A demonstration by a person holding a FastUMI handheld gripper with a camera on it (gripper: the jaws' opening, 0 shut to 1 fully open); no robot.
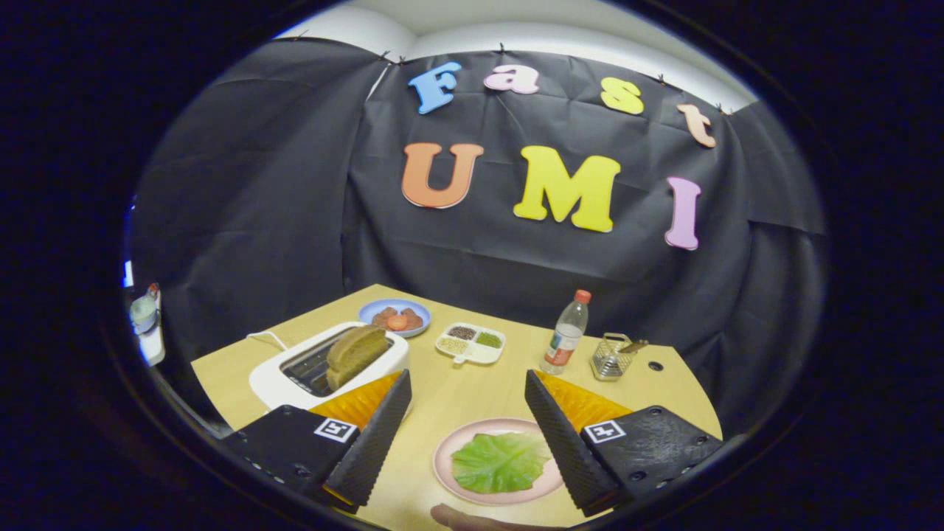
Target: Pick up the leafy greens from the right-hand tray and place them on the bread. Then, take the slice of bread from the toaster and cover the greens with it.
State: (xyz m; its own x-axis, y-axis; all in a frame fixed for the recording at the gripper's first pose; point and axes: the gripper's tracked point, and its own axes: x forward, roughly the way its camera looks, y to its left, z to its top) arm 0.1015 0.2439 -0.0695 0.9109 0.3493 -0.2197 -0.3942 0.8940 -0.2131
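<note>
A green lettuce leaf (500,462) lies flat on a pink plate (456,441) on the wooden table, low between my two fingers and nearer to me than their tips. My gripper (467,377) is open above the table, with nothing between its fingers. To the left, just beyond my left finger, a white toaster (276,376) holds a brown slice of bread (355,352) that stands up out of its slot. Farther back, a blue plate (380,306) carries brownish and orange food that is too small to identify.
A white divided dish (470,355) with seeds sits mid-table behind the fingertips. A plastic bottle with a red cap (566,333) and a small wire basket (612,357) stand at the back right. Part of a hand (472,521) shows below the pink plate. Black cloth walls the table.
</note>
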